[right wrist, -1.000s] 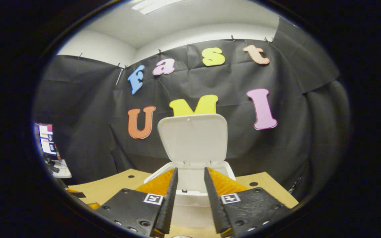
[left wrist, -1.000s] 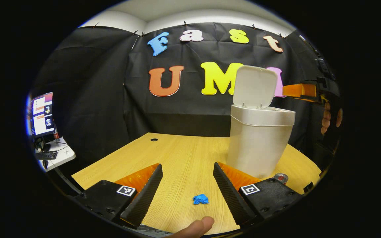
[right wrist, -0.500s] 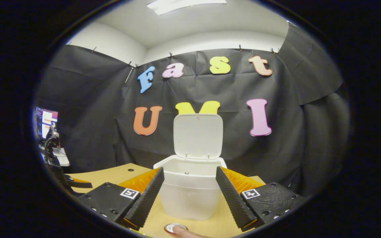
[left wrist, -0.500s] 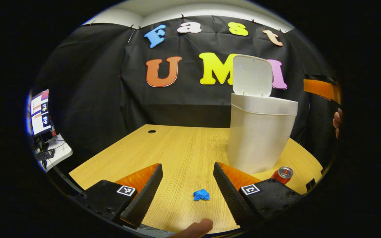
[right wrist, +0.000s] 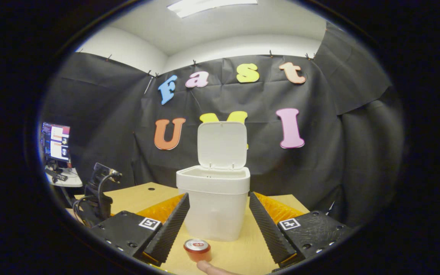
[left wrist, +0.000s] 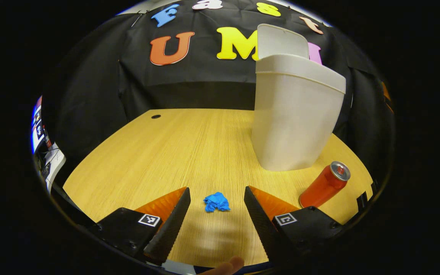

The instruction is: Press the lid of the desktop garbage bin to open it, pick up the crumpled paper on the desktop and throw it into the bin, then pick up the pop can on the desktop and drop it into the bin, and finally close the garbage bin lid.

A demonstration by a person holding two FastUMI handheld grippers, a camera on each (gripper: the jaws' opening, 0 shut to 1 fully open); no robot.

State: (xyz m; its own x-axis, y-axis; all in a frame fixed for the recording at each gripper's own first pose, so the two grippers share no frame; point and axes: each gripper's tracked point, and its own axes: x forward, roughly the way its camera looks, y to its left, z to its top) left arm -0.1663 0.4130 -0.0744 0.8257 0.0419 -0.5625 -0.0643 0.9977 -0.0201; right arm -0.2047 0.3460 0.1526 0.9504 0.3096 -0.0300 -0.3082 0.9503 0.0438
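A white bin [left wrist: 294, 114] stands on the wooden desk [left wrist: 189, 145] with its lid [left wrist: 281, 40] swung up. In the right gripper view the bin [right wrist: 214, 202] faces me, its lid [right wrist: 222, 145] upright. A crumpled blue paper [left wrist: 216, 201] lies on the desk just ahead of my open left gripper [left wrist: 216, 217], between its fingers' line. A red pop can [left wrist: 325, 184] stands right of it, near the bin. My right gripper [right wrist: 216, 229] is open, held back from the bin, with the pop can [right wrist: 197, 249] low between its fingers.
The left gripper's body [right wrist: 97, 191] with cables shows at the desk's left edge. A monitor [right wrist: 55, 141] sits on a side table at the far left. A cable hole [left wrist: 156, 116] marks the desk's far left part. A fingertip [left wrist: 225, 265] shows at the bottom.
The left gripper has dropped toward the desk and closed in on the blue paper. The right gripper has opened and pulled back from the bin, bringing the can into view.
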